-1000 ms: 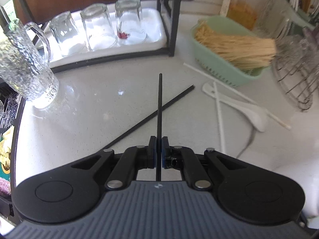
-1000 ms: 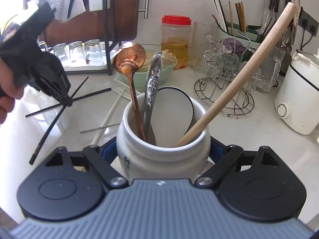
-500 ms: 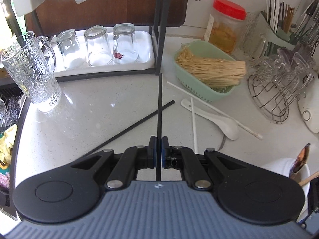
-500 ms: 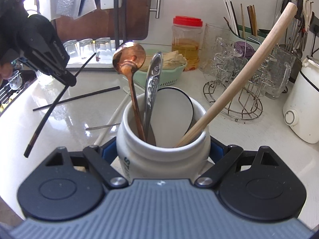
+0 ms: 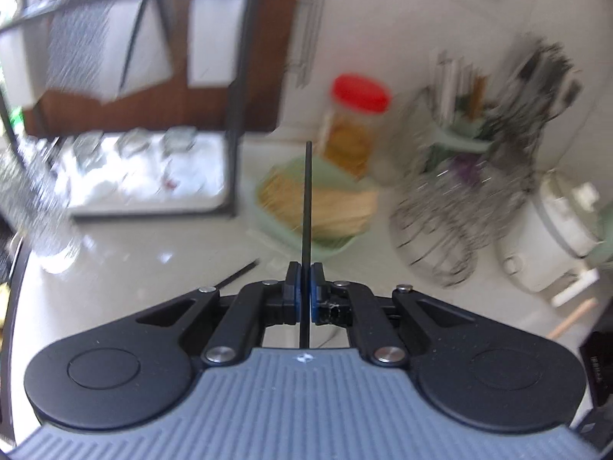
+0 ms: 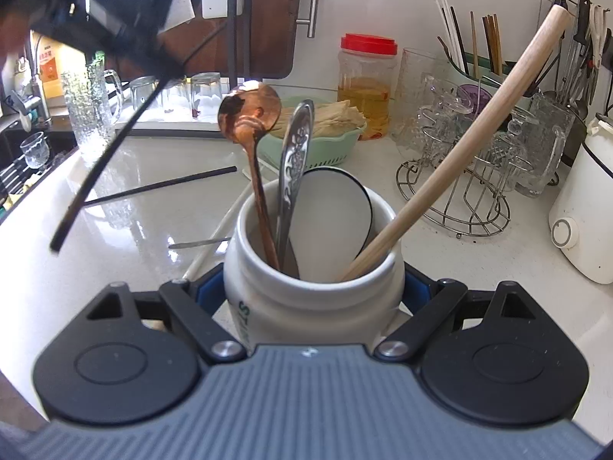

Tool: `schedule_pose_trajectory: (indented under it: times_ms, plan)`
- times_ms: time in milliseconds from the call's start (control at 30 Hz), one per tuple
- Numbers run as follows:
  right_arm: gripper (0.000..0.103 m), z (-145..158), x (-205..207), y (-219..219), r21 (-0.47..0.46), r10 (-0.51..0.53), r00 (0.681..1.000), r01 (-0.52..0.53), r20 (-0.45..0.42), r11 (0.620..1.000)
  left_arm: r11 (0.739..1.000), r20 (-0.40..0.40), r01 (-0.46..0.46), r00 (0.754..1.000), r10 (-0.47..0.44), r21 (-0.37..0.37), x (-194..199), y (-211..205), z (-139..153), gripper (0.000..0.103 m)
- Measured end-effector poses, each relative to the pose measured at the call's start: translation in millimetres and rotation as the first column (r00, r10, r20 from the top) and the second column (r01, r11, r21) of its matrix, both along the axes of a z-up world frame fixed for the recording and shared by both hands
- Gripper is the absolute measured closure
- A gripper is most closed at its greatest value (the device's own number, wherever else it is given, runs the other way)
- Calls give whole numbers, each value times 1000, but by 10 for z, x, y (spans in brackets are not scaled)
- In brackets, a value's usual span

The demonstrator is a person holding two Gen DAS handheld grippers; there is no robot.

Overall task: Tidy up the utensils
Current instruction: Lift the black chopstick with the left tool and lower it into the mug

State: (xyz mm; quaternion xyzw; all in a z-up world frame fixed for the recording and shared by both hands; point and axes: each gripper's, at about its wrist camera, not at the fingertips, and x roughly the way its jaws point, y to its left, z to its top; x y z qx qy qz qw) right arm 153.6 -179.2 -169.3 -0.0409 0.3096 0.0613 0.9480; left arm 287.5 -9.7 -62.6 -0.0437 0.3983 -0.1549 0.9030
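Risk first: left gripper (image 5: 305, 287) pinches one black chopstick (image 5: 307, 207) near the middle, long tail hanging below (image 6: 99, 161); could pivot or slip in the pads, or clip the copper spoon (image 6: 249, 115) and wooden handle (image 6: 459, 153) crowding the white jar (image 6: 314, 299). Right gripper (image 6: 314, 295) clamps that jar on the counter (image 6: 479, 268); second chopstick (image 6: 164, 188) lies on it, unpicked. Left view motion-blurred, background smeared; left gripper a dark blur in right view; jar bottom hidden.

White speckled countertop (image 6: 440, 268), 1 black chopstick (image 6: 161, 188) lying flat, green basket (image 6: 322, 149), wire glass rack (image 6: 459, 195), red-lidded jar (image 6: 366, 84), white appliance (image 6: 582, 207), textured glass mug (image 6: 90, 111).
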Motion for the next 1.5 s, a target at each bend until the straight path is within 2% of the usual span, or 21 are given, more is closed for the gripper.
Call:
schedule_pose_trajectory:
  times_ms: [200,400,567,633,833,900,1133,1400,1500]
  plan:
    - [11,-3,-4,7,2,3,1000,-3,4,1000,993,123,95,989,-86,-66,-127,-271,467,98]
    - [11,-1,-11,19,4,0,1000,0,7,1000,977,176,189,970,-170,-101,-177,-569,634,98]
    - [11,0,-13,17,5,1,1000,-1,10,1000,964,191,250,954,-230,-91,-162,-837,555,98]
    - [11,-4,-17,17,5,1,1000,-1,11,1000,962,193,268,948,-252,-57,-156,-949,495,98]
    - [11,-8,-22,17,4,3,1000,-3,13,1000,948,212,318,928,-308,-18,-196,-1173,304,98]
    - [11,-7,-20,18,5,4,1000,-4,14,1000,944,202,330,926,-319,-24,-197,-1222,233,98]
    - [11,-6,-9,27,5,10,1000,-10,18,1000,948,203,318,926,-317,31,-246,-1346,9,98]
    - [11,-11,1,20,9,15,1000,-16,26,1000,937,192,347,917,-350,50,-340,-1308,-18,98]
    - [11,-13,2,22,9,15,1000,-15,27,1000,935,160,352,922,-353,31,-375,-1243,9,98]
